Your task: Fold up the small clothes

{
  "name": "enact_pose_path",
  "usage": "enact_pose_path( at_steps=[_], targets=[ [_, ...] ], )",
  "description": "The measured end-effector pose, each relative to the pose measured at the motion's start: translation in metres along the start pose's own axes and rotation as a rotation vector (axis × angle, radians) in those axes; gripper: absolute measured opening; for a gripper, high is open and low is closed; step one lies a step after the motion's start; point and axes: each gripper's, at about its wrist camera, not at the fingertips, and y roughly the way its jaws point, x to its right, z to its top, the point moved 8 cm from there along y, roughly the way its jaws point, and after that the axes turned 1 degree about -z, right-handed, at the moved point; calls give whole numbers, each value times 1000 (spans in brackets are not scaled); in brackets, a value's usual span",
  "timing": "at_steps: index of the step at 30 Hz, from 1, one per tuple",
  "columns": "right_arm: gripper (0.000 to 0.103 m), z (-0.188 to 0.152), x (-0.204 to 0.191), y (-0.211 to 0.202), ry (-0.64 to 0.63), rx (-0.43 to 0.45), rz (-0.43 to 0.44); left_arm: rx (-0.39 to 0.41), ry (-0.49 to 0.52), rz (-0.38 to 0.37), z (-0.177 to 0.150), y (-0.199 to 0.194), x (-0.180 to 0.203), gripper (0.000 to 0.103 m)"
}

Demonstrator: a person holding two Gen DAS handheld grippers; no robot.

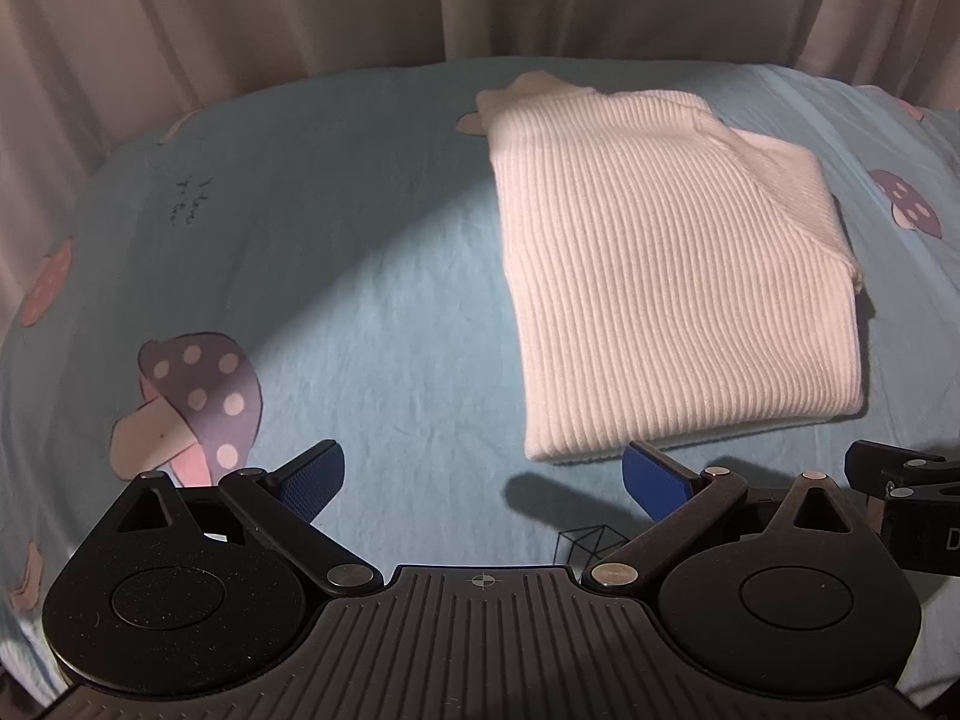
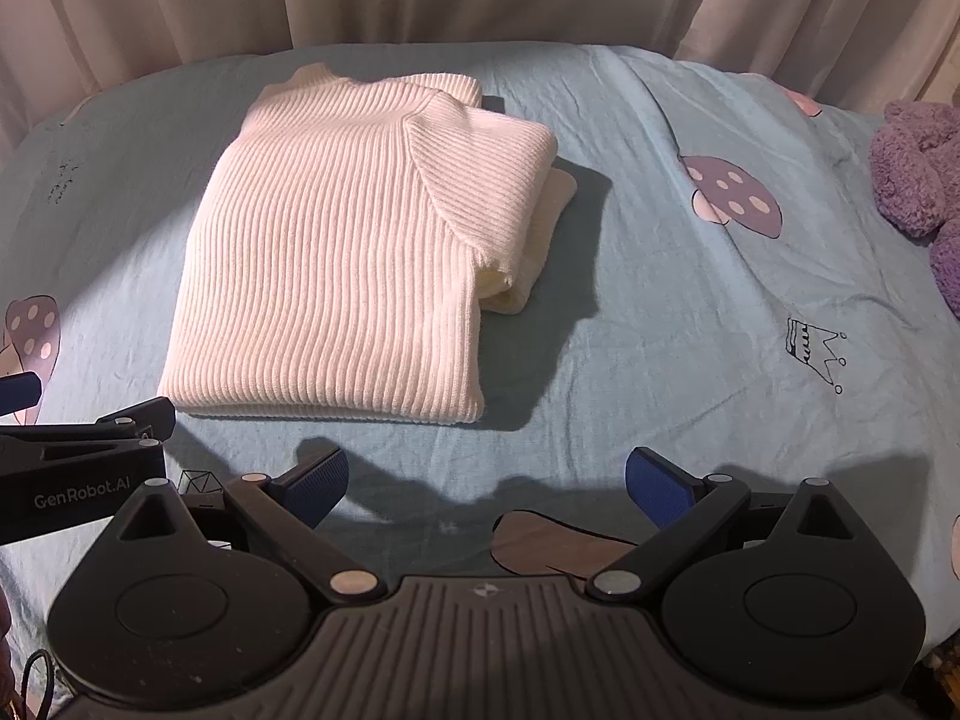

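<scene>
A white ribbed knit sweater [image 1: 666,276] lies folded into a neat rectangle on the light blue bed sheet [image 1: 372,276]. In the right wrist view the sweater [image 2: 336,252] lies ahead and to the left, with a sleeve tucked under its right side. My left gripper [image 1: 480,480] is open and empty, just in front of the sweater's near edge. My right gripper [image 2: 486,483] is open and empty, a little short of the sweater's near edge. The left gripper's body [image 2: 78,474] shows at the left of the right wrist view.
The sheet [image 2: 690,312] carries mushroom prints [image 1: 192,396] and a small crown drawing [image 2: 816,354]. A purple plush toy [image 2: 924,180] lies at the bed's right edge. Beige curtains [image 1: 240,6] hang behind the bed.
</scene>
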Motion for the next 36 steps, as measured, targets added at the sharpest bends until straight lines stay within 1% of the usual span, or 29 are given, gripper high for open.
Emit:
enact_pose_path(
  at_steps=[36],
  targets=[
    [99, 3, 3, 0, 17, 10, -1, -7, 12, -8, 0, 4, 1, 102]
  ],
)
